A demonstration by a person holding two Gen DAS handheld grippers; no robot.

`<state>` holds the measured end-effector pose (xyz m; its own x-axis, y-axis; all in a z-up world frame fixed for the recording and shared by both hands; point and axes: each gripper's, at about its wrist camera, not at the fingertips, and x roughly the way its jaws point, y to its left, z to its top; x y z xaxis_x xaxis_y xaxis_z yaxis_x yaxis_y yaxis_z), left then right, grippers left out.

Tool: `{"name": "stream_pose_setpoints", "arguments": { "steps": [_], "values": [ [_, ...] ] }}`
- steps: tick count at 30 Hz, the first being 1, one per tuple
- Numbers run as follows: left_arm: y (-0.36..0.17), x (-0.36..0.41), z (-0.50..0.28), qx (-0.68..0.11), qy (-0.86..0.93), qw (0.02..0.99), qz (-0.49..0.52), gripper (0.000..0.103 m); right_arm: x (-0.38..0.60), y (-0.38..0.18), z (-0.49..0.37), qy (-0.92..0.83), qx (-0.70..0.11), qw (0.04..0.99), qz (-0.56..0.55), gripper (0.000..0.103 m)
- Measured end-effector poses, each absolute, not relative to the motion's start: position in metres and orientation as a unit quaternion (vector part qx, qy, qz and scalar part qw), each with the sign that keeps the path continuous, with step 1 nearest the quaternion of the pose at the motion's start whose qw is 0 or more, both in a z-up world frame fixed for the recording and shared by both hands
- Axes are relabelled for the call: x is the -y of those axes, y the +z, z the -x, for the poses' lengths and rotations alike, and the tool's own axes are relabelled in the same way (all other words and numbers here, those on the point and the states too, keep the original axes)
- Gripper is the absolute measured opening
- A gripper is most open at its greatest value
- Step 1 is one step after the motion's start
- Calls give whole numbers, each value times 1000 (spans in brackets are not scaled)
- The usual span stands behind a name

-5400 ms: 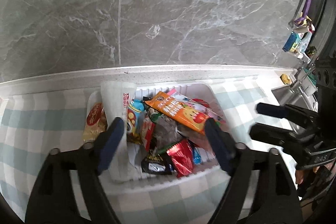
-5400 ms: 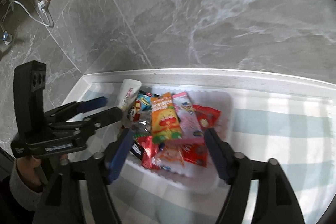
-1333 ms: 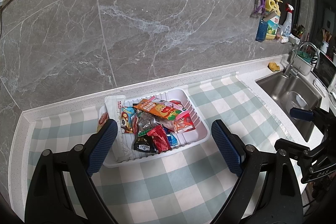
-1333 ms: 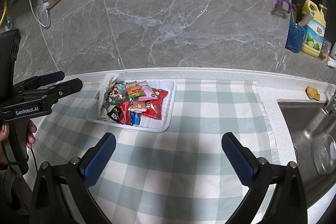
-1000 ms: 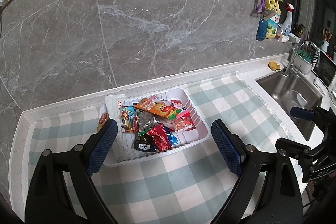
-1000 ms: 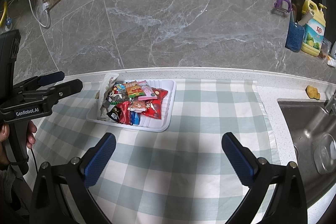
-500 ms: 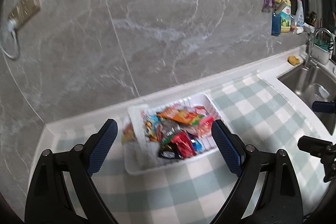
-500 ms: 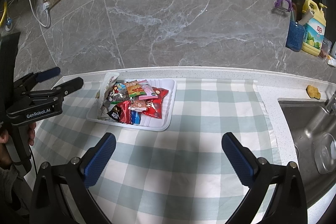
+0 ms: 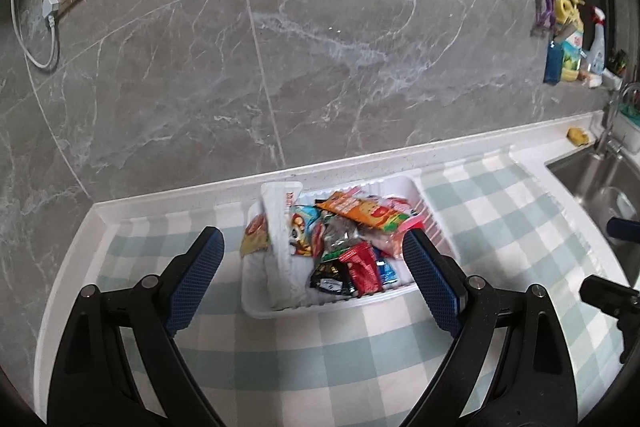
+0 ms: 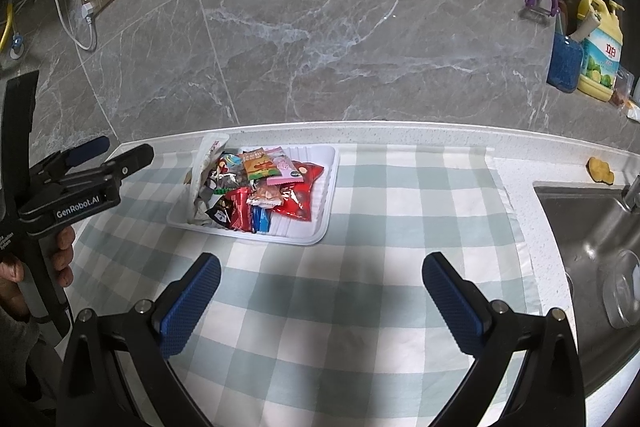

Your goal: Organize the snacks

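Left wrist view
Left gripper (image 9: pixel 312 259): your jaws are spread wide with nothing between them, held above the near side of the tray.
White tray (image 9: pixel 436 223): it sits on the checked cloth (image 9: pixel 320 355) toward the table's back edge, nearer the left corner than the sink (image 9: pixel 600 183).
Snacks (image 9: pixel 340 239): all the packets you can see lie heaped inside the tray; none shows loose on the cloth.
White packet (image 9: pixel 280 227): it leans along the tray's left end, long axis running from near side to back wall, top end over the rim.
Orange packet (image 9: pixel 356 211): it lies on top of the heap, long axis slanting along the tray's length.

Right wrist view
Right gripper (image 10: pixel 320 295): jaws released and empty, hanging over bare cloth, well clear of the tray's near rim.
Tray's long axis (image 10: pixel 328 187): from here it runs left to right along the table's back edge.
Red packet (image 10: pixel 296 195): flat at the right of the heap.
Person's hand (image 10: pixel 60 259): wrapped round the left gripper's handle at the table's left edge.

Stage: the heap fits either a tray already filled or one awaiting sorting; the views don't settle which.
Handling advice: if you pick, take top packets first, close across the short side, and lift straight so the neighbours don't drag.
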<state>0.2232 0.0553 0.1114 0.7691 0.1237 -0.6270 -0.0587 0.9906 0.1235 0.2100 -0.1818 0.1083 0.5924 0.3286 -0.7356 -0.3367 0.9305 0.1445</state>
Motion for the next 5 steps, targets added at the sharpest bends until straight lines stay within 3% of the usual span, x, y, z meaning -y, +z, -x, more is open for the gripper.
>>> {"name": "stream_pose_setpoints", "arguments": {
  "steps": [5],
  "values": [
    [110,-55,-225,-341,46,938,-43,91,181,107,-210,184,-413,892,5,103]
  ]
}}
